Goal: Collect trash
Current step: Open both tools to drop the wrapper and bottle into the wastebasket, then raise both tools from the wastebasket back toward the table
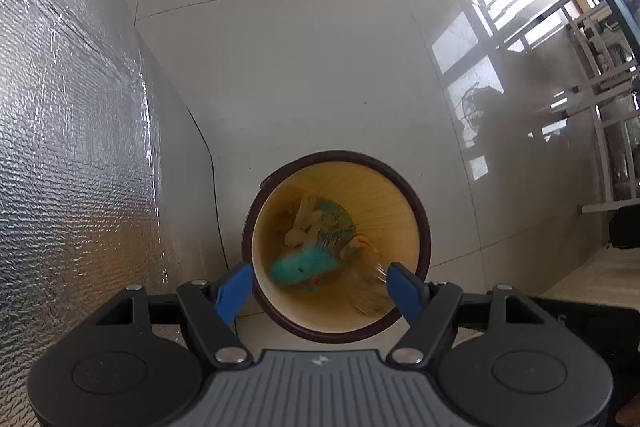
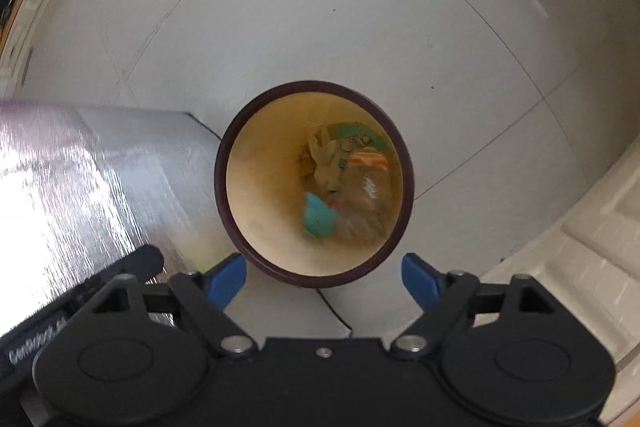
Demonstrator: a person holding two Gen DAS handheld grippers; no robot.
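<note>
A foil sheet (image 1: 68,147) covers the floor at the left. Just beside it stands the bin (image 1: 416,203), its dark rim around a cream inside, on white tiles (image 1: 280,67). Trash (image 1: 316,247) lies at its bottom: a teal piece, pale scraps, a blurred wrapper. The left gripper (image 1: 320,285) and the right gripper (image 2: 322,273) hang over the bin, both spread wide with nothing between the blue pads.

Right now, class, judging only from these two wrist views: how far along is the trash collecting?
Done: several pieces already lie in the bin, among them a teal wrapper and crumpled paper. In hand: nothing; the left claw and right claw both hang open and empty above the bin. Left: no loose trash shows on the floor in either view, so little or nothing may remain.
</note>
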